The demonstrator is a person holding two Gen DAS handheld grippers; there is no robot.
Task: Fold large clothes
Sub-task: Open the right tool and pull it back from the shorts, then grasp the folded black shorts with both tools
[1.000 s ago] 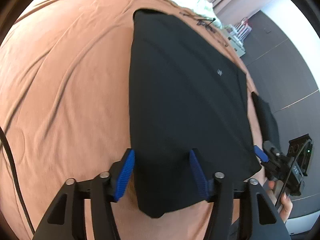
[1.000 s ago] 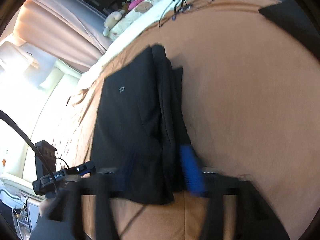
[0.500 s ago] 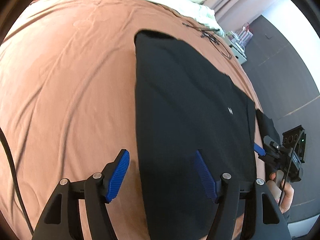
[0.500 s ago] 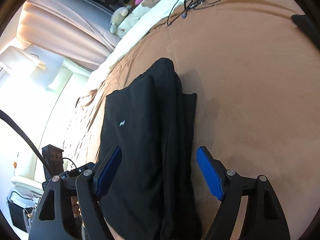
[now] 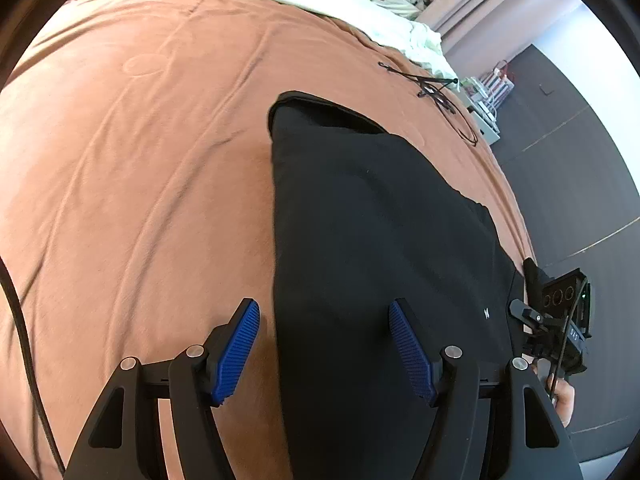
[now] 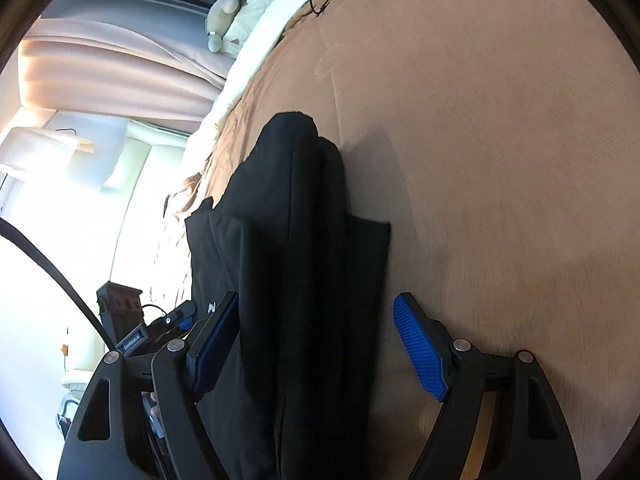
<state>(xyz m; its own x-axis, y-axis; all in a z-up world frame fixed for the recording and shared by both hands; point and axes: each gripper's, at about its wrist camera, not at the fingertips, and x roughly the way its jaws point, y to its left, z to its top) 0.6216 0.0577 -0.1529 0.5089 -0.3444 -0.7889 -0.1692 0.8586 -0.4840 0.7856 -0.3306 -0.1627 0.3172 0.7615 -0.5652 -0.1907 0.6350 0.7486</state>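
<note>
A black garment, folded into a long strip with a small white logo, lies flat on the brown bed cover. My left gripper hovers open over the strip's left edge; one pad is above the cover, the other above the cloth, and neither presses. In the right wrist view the garment shows thick folds along its right side. My right gripper is open astride those folds, its pads clear of the fabric. Each gripper shows in the other's view, the right gripper at the far right, the left gripper at the lower left.
White bedding and plush toys lie at the head of the bed. Black cables rest on the cover beyond the garment. Past the bed's right edge are grey floor and a small rack. A person's hand holds the right gripper.
Both grippers have moved forward along the garment toward its far end; its near hem has dropped out of view. The right wrist picture is sharp now, and the left jaws stand slightly wider.
</note>
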